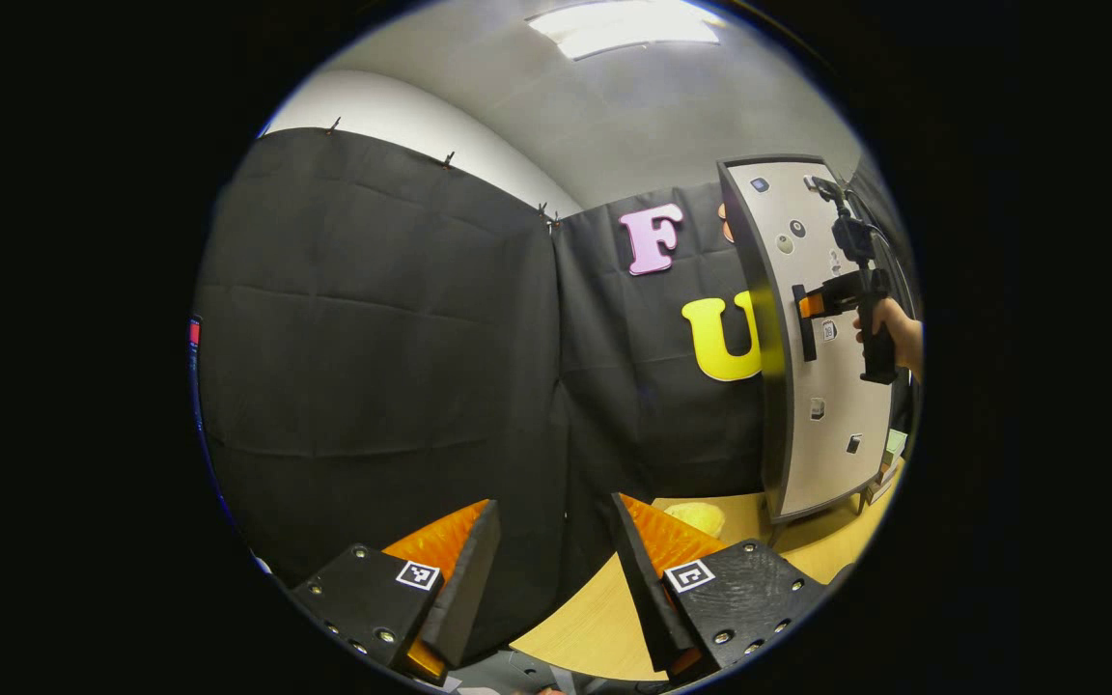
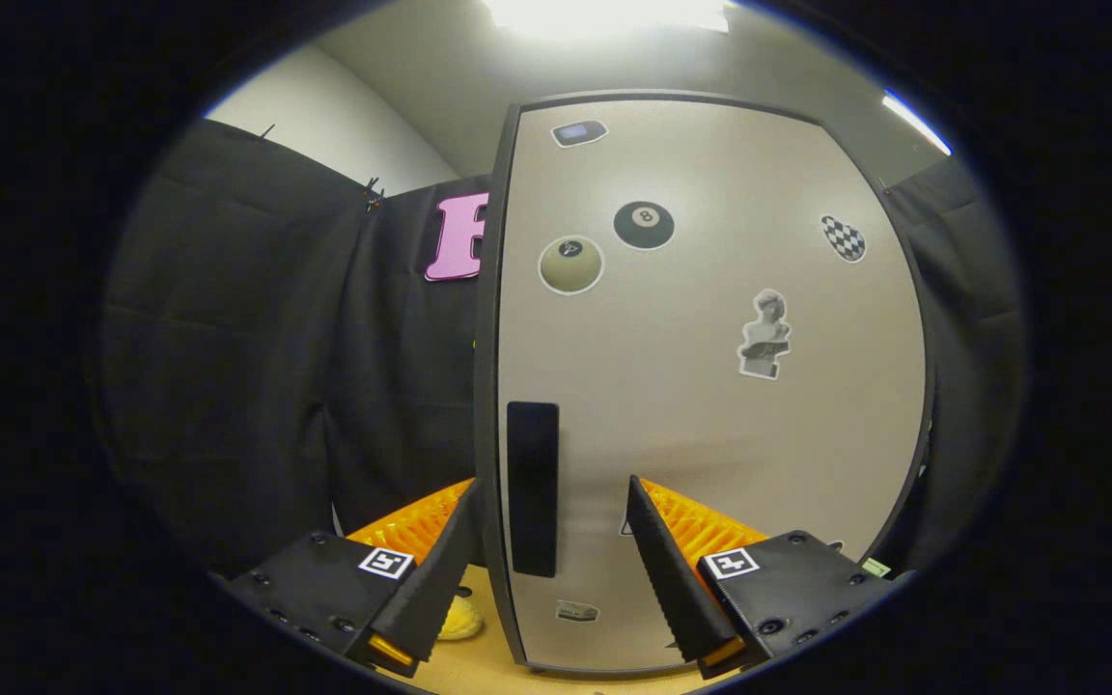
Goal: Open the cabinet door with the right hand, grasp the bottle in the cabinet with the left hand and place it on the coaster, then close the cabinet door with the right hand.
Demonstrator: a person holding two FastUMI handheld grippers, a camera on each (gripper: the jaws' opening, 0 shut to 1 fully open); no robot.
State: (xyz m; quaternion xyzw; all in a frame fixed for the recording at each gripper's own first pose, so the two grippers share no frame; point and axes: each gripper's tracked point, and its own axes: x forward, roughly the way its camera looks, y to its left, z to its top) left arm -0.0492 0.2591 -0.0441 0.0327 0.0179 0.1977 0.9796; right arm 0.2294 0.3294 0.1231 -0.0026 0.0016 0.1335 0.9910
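cabinet door [image 2: 710,386] shut, hiding the bottle presumably inside. worktop [image 1: 595,618] below. right gripper [image 2: 546,569] released, fingers [image 2: 440,569] straddling the dark handle [image 2: 532,487], apparently ready to pull. left gripper [image 1: 556,579] released, parked aside. yellow coaster [image 1: 696,516], probably, near the cabinet foot.

The left tool [image 1: 556,569] is held level with its fingers spread wide apart, gripping nothing. The right tool [image 2: 551,560] likewise has its fingers parted. In the left gripper view, a hand [image 1: 889,333] grips the right tool's upright handle.
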